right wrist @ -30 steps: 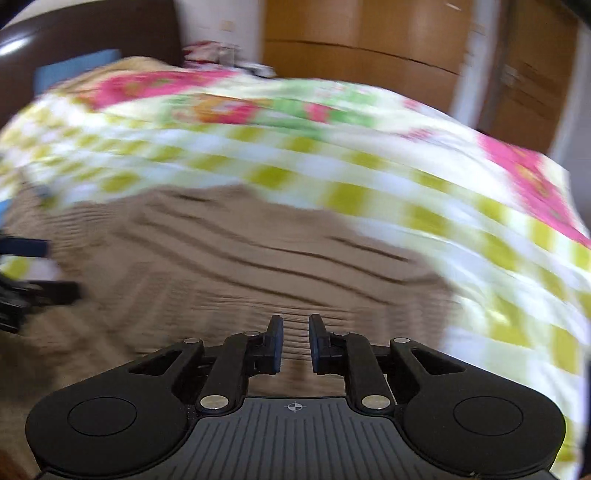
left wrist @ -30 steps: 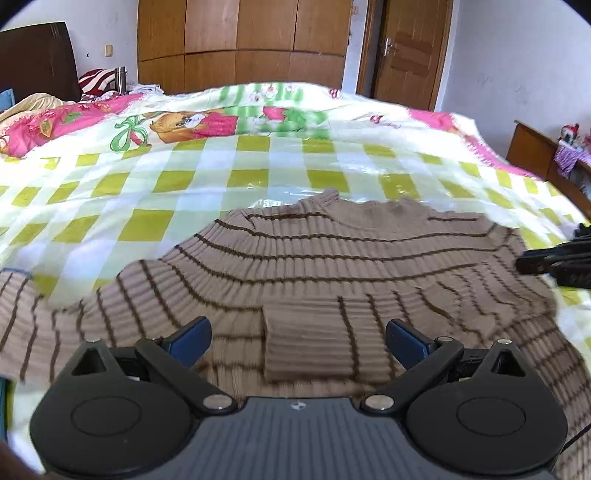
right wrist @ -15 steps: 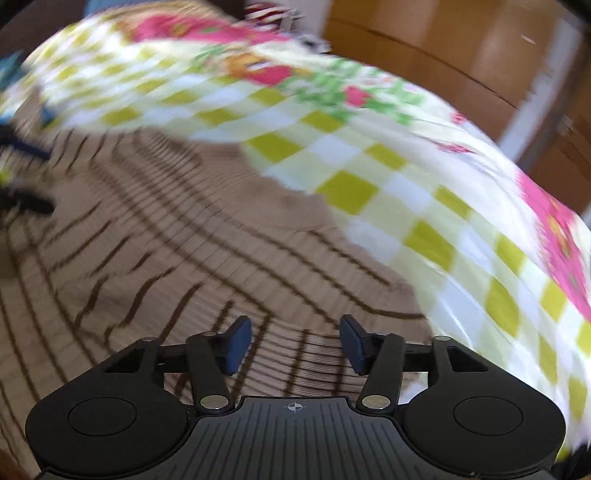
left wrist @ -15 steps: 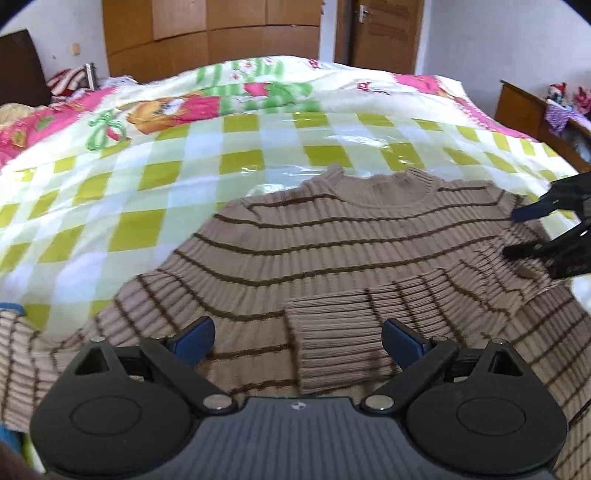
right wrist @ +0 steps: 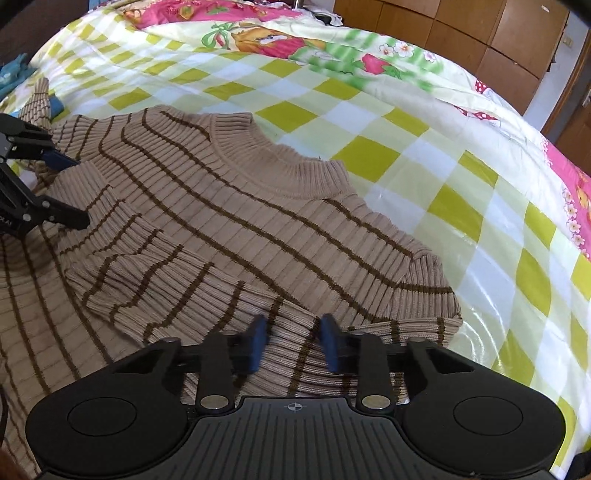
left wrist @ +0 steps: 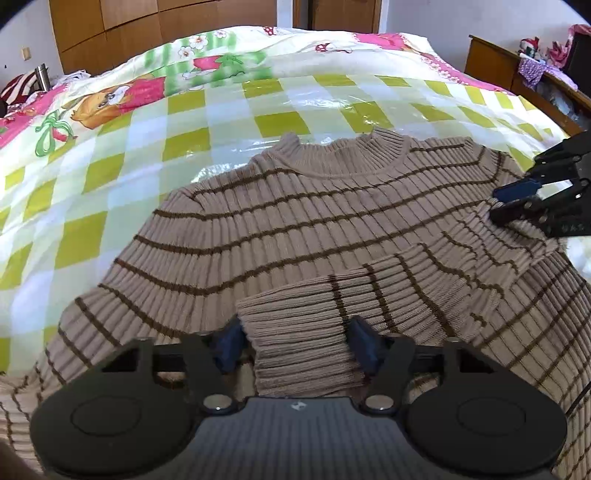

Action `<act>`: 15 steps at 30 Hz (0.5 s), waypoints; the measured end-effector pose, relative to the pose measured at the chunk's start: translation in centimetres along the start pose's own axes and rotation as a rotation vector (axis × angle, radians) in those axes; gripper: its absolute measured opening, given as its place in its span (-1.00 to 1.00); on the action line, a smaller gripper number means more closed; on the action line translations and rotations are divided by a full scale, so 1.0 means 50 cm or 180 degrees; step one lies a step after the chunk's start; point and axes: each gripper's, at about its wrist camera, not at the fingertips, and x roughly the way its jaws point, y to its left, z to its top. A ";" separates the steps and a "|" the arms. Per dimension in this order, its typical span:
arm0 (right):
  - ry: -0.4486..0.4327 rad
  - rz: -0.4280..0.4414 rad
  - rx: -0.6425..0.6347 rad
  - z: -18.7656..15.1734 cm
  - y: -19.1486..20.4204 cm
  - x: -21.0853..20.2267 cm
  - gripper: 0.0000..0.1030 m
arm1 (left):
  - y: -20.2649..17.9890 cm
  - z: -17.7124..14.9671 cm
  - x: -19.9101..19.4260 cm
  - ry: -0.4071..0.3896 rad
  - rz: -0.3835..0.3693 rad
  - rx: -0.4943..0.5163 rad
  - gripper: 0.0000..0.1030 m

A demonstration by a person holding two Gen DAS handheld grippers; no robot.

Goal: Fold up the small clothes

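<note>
1. Sweater [left wrist: 314,221], tan ribbed knit with thin brown stripes, lies flat on the bed, collar pointing away toward the wardrobe. One sleeve [left wrist: 369,306] is already folded across the chest, with its cuff [left wrist: 299,343] ending up near the hem side.

2. Left gripper [left wrist: 297,345] is down right at that cuff. Its jaws are closing, and the cuff sits between the blue pads [left wrist: 364,349], but I can't really say they're pinching it yet; there looks to be a sliver of slack on the left side. So: closing around the cuff, not clamped.

3. Right gripper [right wrist: 293,343] is down at the sweater's other side, over the knit near the folded sleeve's shoulder end. Its jaws are closing too, with a ridge of ribbed fabric between the pads [right wrist: 328,347]. They look close to touching it, but I wouldn't call it a firm grab.

4. Step-wise, I'd say this is the sleeve stage: one sleeve tucked in and both claws setting a grip. The other sleeve [right wrist: 37,99] trails off to the far left in the right wrist view and isn't folded.

5. Next move probably needs both pinches to actually bite, then a lift together so the knit doesn't drag or bunch.

6. Around it all: a checked yellow-green bedspread [left wrist: 92,236] with cartoon prints, and a wooden wardrobe [left wrist: 147,29] behind.
</note>
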 end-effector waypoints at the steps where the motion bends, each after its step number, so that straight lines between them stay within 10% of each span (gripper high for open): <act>1: -0.0010 -0.0026 0.0004 0.002 0.000 -0.003 -0.71 | 0.004 0.004 -0.001 -0.0006 -0.0005 -0.0027 0.15; 15: 0.0009 -0.0178 -0.0004 0.017 -0.006 -0.001 -0.84 | 0.020 0.019 -0.005 -0.0081 -0.0083 -0.0002 -0.05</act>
